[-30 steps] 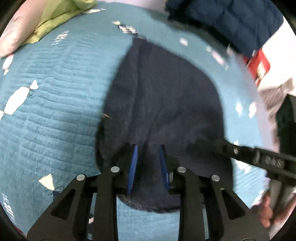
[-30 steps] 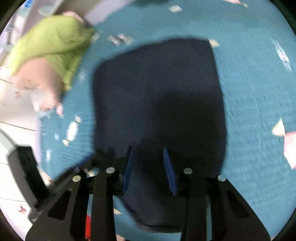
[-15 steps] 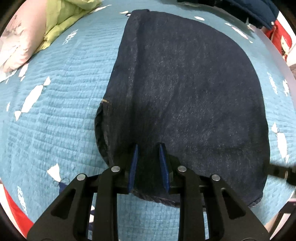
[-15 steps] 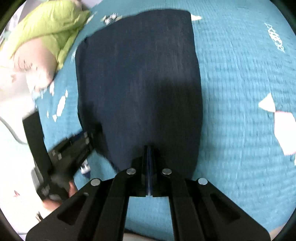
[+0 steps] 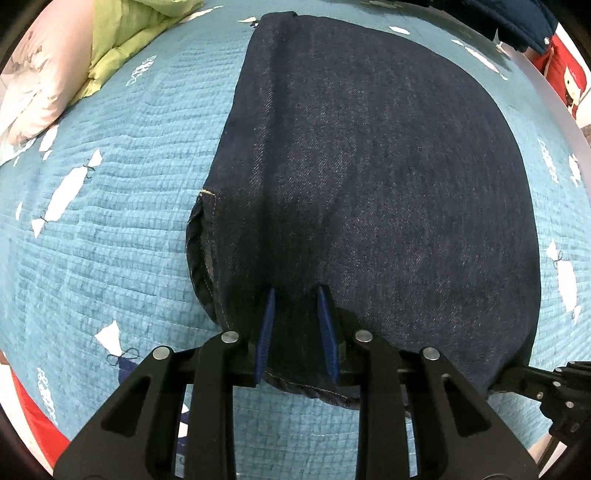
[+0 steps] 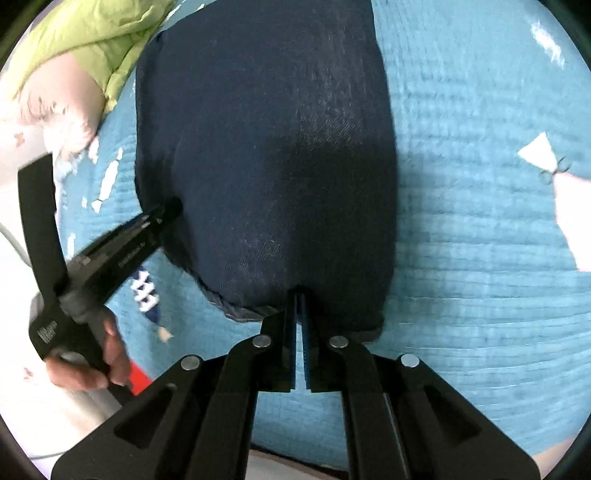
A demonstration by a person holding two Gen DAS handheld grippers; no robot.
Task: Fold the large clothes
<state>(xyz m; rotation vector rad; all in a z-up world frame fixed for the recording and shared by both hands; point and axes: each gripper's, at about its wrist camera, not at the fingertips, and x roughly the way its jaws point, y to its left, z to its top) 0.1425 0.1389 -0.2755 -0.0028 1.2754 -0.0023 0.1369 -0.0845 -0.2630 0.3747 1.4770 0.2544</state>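
Note:
Folded dark blue denim jeans [image 5: 369,177] lie flat on the teal quilt [image 5: 110,221]; they also show in the right wrist view [image 6: 266,147]. My left gripper [image 5: 297,295] is open, its blue pads astride the near edge of the jeans near the left corner. My right gripper [image 6: 298,295] is shut on the near hem of the jeans. The left gripper's fingers [image 6: 162,218] show in the right wrist view at the jeans' left edge, and the right gripper's fingers [image 5: 546,380] at the lower right of the left wrist view.
A green and pink quilt [image 5: 92,48] is bunched at the far left of the bed. A dark navy padded jacket [image 5: 509,22] lies at the far right. A red bag [image 5: 565,74] stands beyond the bed's right edge.
The right gripper closed on the near hem of the jeans. The left gripper stayed open at the hem. Both views steadied and came closer to the jeans.

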